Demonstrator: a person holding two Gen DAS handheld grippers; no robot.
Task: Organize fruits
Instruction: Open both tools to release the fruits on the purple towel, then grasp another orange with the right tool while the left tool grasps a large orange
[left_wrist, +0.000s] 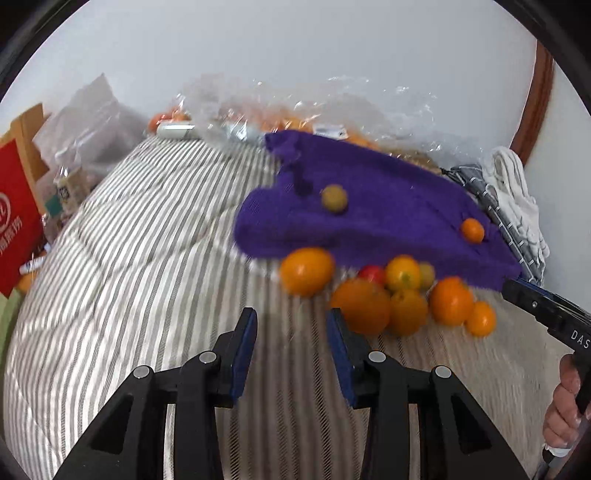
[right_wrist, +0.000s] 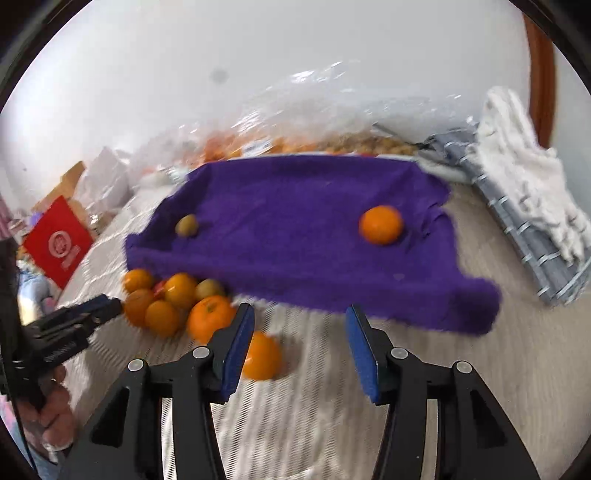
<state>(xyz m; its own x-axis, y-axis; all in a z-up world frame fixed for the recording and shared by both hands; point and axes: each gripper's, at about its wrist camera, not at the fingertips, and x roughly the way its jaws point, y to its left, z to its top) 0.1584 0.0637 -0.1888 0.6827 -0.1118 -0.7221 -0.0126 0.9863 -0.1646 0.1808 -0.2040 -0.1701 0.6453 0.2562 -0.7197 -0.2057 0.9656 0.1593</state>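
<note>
1. My left gripper (left_wrist: 291, 328) hangs over the striped bedcover (left_wrist: 129, 258) with its blue pads apart and nothing between them; it is released.
2. Just ahead of its right finger (left_wrist: 341, 354) lies a cluster of oranges (left_wrist: 406, 299), packed together and touching one another, with a red fruit (left_wrist: 371, 273) and a greenish one (left_wrist: 426, 275) tucked at the back of the pile.
3. One orange (left_wrist: 306, 271) lies apart from the cluster, straight ahead of the gap between the left fingers, at the near edge of the purple cloth (left_wrist: 369, 218).
4. Farther ahead, on the cloth, I see a small green fruit (left_wrist: 334, 198) and, to its right, a small orange (left_wrist: 472, 230), well apart from each other.
5. My right gripper (right_wrist: 299, 332) is also released, jaws apart and empty, pointing at the near edge of the same cloth.
6. A lone orange (right_wrist: 262, 356) lies on the bedcover just beside its left finger (right_wrist: 236, 347), partly hidden behind it; whether they touch I cannot tell.
7. Beyond the cloth, clear plastic bags (right_wrist: 332, 122) with more fruit lie against the wall.
8. Off to the right gripper's right lie a white towel (right_wrist: 524, 177) and a grey checked cloth (right_wrist: 517, 229); far to its left stands a red box (right_wrist: 59, 245).
</note>
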